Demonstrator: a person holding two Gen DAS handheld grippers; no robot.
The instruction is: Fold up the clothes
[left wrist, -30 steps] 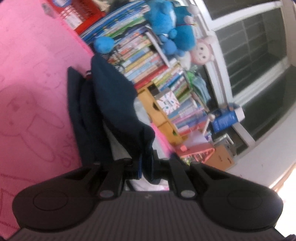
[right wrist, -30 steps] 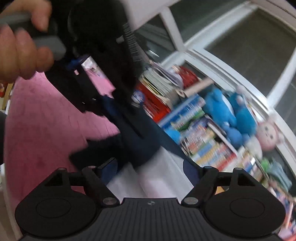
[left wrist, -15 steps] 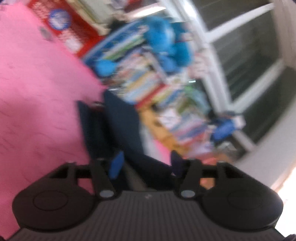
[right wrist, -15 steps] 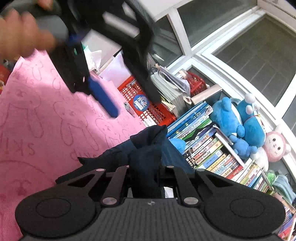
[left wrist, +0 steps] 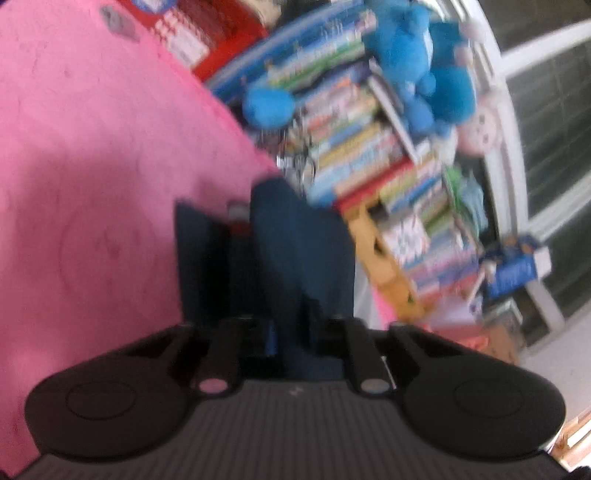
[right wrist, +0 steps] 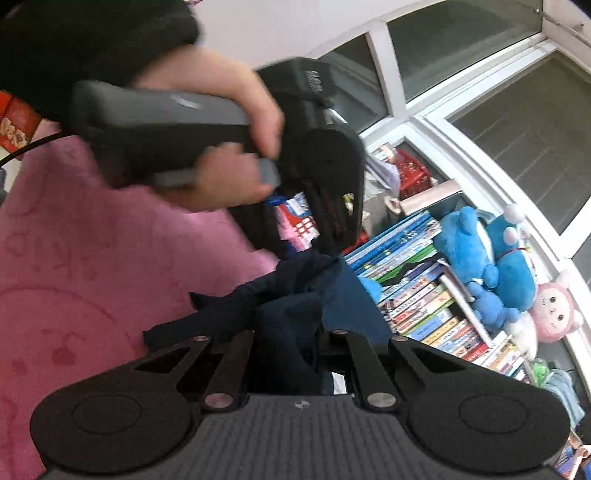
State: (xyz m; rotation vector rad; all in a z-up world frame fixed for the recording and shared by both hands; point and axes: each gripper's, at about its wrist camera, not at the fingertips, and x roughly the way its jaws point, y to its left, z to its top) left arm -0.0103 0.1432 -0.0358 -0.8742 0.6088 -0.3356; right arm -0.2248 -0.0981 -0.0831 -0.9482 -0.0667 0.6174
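A dark navy garment [left wrist: 295, 258] hangs over the pink bunny-print mat [left wrist: 92, 166]. In the blurred left wrist view my left gripper [left wrist: 291, 339] is shut on a fold of the garment. In the right wrist view my right gripper [right wrist: 288, 354] is shut on another bunched part of the same garment [right wrist: 288, 325]. The left gripper [right wrist: 328, 236], held in a hand, shows in the right wrist view just above and behind the cloth, its tips at the fabric's upper edge. The garment stretches between the two grippers.
Past the mat's far edge stand stacked books [right wrist: 417, 291], blue and pink plush toys [right wrist: 487, 258], a red basket [left wrist: 207, 33] and a yellow wooden rack [left wrist: 384, 266]. A window [right wrist: 517, 122] fills the right side. The mat [right wrist: 74, 266] spreads to the left.
My left gripper let go and opened half a second ago, then closed again on the navy garment. My right gripper closed on the cloth, and the left hand moved in close above it.
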